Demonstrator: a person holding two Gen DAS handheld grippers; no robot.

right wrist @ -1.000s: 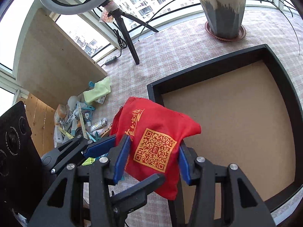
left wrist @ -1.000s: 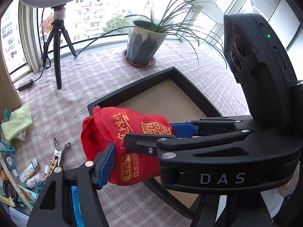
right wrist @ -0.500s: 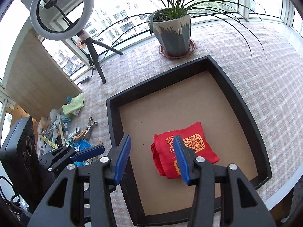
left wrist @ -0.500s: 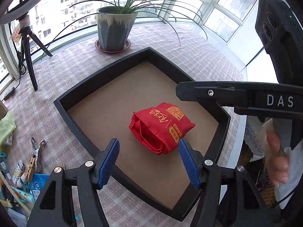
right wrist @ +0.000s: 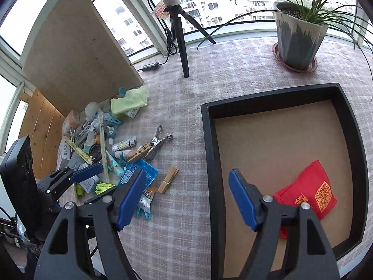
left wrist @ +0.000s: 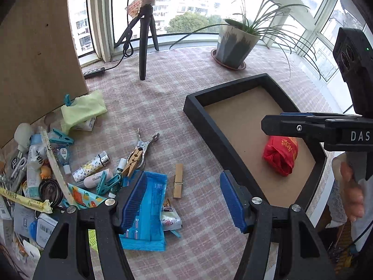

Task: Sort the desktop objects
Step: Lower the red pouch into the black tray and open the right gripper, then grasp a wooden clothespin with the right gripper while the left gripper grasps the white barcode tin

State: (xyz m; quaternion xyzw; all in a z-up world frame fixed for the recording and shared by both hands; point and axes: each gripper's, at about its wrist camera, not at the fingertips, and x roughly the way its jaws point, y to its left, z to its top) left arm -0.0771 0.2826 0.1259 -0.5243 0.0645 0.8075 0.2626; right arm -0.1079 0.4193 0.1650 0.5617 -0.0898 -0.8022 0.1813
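- Now the red bag (right wrist: 307, 192) is lying flat inside the black tray (right wrist: 207, 140), near its front right corner, touching neither gripper.
- The left gripper (left wrist: 181, 198) is hanging wide open with nothing between its blue pads; a blue packet (left wrist: 148, 210) is lying just under its left finger, on the checked cloth (left wrist: 163, 107).
- The right gripper (right wrist: 186, 200) is opening its jaws, and nothing is sitting between them; in its own view the bag is showing past the right finger at about 4 o'clock.
- The next likely pick, by my reading, is the wooden clothespin (left wrist: 178, 180), lying alone on the cloth between the clutter pile (left wrist: 46, 163) and the tray.
- Seen from the left gripper, the clothespin is sitting at 12 o'clock, just beyond the gap between the fingers, with its long axis running 12 to 6, so the pads are already lining up across its narrow width.
- Seen from the right gripper, the same clothespin (right wrist: 168, 179) is lying toward 11 o'clock and slanting 1 to 7.
- The left gripper is looking nearer to it and to the pile at 9 o'clock; the right one is hovering over the tray's left wall.
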